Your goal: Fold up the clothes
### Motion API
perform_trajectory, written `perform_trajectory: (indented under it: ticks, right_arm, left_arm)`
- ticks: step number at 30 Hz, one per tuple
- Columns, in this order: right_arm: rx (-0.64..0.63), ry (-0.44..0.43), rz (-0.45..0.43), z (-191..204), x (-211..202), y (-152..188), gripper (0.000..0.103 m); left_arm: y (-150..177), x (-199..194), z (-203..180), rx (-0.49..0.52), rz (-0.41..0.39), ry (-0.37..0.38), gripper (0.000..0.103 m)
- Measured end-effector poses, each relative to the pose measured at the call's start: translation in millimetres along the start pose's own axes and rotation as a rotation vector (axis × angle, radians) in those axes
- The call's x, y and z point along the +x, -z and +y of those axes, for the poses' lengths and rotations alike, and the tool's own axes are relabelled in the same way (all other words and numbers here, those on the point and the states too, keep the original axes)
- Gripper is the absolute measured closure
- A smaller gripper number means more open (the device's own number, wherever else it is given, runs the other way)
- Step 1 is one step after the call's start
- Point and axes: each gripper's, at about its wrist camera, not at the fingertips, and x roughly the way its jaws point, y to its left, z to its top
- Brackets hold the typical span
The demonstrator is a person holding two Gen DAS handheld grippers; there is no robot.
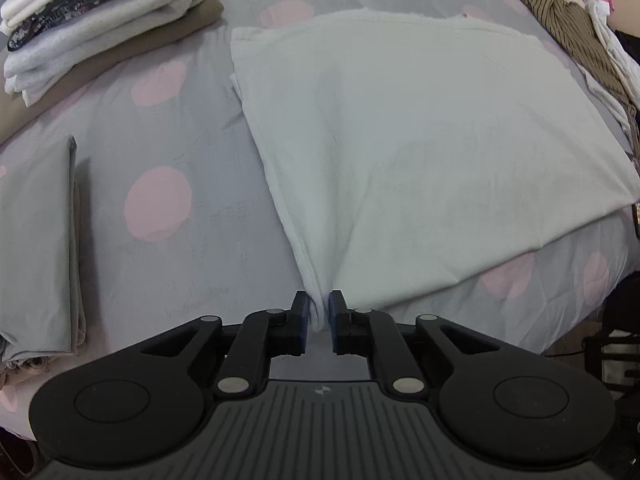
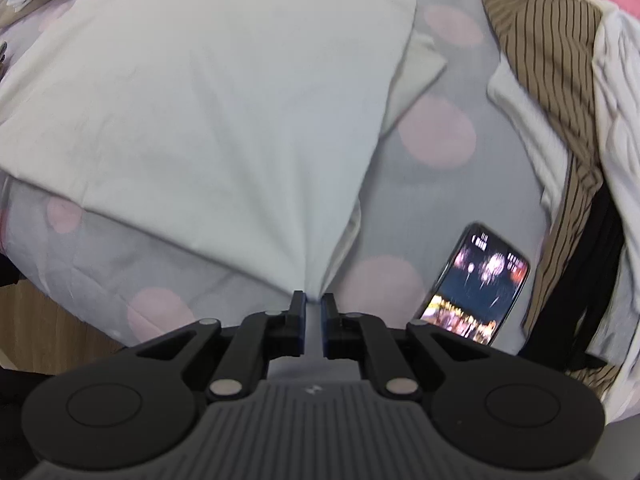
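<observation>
Shirt (image 1: 420,140), white and already folded at least once, lies flat on the dotted bedspread (image 1: 168,128) with its two near corners pinched up, one in each gripper. In the left wrist view the left gripper (image 1: 318,312) has its jaws closed on a gathered tuck of the cloth; in the right wrist view the right gripper (image 2: 313,310) is clamped the same way on the other near corner (this view is a little blurred). From both grippers the shirt spreads away toward the far side of the bed, so neither hand is nearer: they share the near edge, and the cloth's long axis seems to run across, from one hand to the other. Any next fold, as I judge it, would carry that near edge forward over the far one.

Beyond lie a phone (image 2: 476,284) by the right gripper, a folded stack (image 1: 92,20) far left, and an unfolded heap (image 2: 560,80) far right.
</observation>
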Motion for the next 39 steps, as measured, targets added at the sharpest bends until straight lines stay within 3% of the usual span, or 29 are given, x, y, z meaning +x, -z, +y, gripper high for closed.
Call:
perform_trajectory:
  ticks: [4, 7, 13, 15, 17, 20, 23, 28, 34, 39]
  right_arm:
    - [0.054, -0.032, -0.034, -13.3, -6.7, 1.5, 0.089]
    - [0.086, -0.046, -0.081, -13.8, -10.2, -11.2, 0.076]
    - [0.165, -0.072, -0.171, -29.9, -14.8, -45.6, 0.069]
    - [0.209, -0.082, -0.202, -39.1, -11.5, -56.8, 0.053]
    - [0.260, -0.096, -0.230, -50.0, -6.2, -68.8, 0.052]
    - [0.370, -0.127, -0.247, -72.6, 8.4, -89.4, 0.040]
    - [0.466, -0.159, -0.254, -92.7, 25.3, -105.8, 0.040]
    - [0.502, -0.164, -0.255, -109.8, 46.4, -127.8, 0.040]
    - [0.500, -0.198, -0.246, -120.5, 67.7, -150.9, 0.039]
    - [0.444, -0.182, -0.252, -118.6, 77.0, -157.0, 0.048]
  left_arm:
    - [-2.9, -4.9, 1.9, 0.011, -0.022, 0.009, 0.083]
    - [-13.0, -7.0, 1.8, 0.007, -0.056, 0.019, 0.082]
    - [-45.4, -1.3, 0.3, -0.009, -0.115, 0.035, 0.076]
    - [-58.1, 5.5, 0.2, -0.018, -0.129, 0.043, 0.075]
    - [-70.0, 14.1, -0.1, -0.024, -0.149, 0.048, 0.075]
    - [-84.8, 28.5, 3.3, -0.047, -0.182, 0.058, 0.075]
    - [-97.0, 41.1, 8.5, -0.059, -0.194, 0.051, 0.075]
    - [-113.5, 58.3, 21.4, -0.081, -0.191, 0.030, 0.075]
    - [-121.4, 75.2, 26.0, -0.082, -0.164, 0.026, 0.075]
    - [-122.7, 81.2, 26.7, -0.077, -0.156, 0.024, 0.075]
